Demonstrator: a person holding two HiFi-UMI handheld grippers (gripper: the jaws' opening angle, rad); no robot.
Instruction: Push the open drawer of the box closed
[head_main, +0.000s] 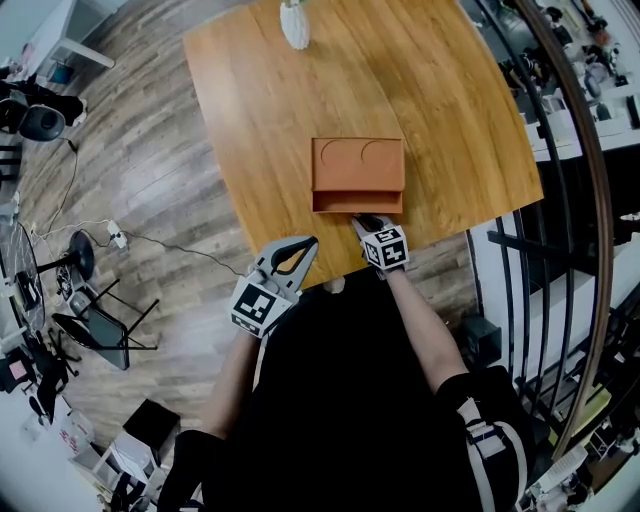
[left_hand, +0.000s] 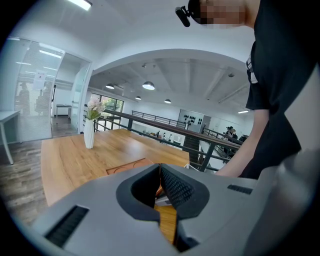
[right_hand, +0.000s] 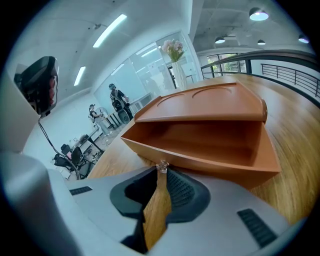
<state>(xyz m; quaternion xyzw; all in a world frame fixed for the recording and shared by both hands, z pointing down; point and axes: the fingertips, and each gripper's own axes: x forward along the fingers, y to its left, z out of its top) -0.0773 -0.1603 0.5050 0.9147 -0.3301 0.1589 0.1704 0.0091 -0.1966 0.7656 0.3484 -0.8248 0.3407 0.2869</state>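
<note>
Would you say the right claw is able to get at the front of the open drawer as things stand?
Probably yes: the right claw, shut, sits right at the front of the drawer, by its small knob, with nothing between them.

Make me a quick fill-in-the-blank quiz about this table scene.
1. The drawer of the orange box stands ____.
2. The tips of the right gripper meet the drawer's clear ____.
3. The white vase holds pink ____.
4. The left gripper holds nothing; its jaws are ____.
Missing: open; knob; flowers; shut.
</note>
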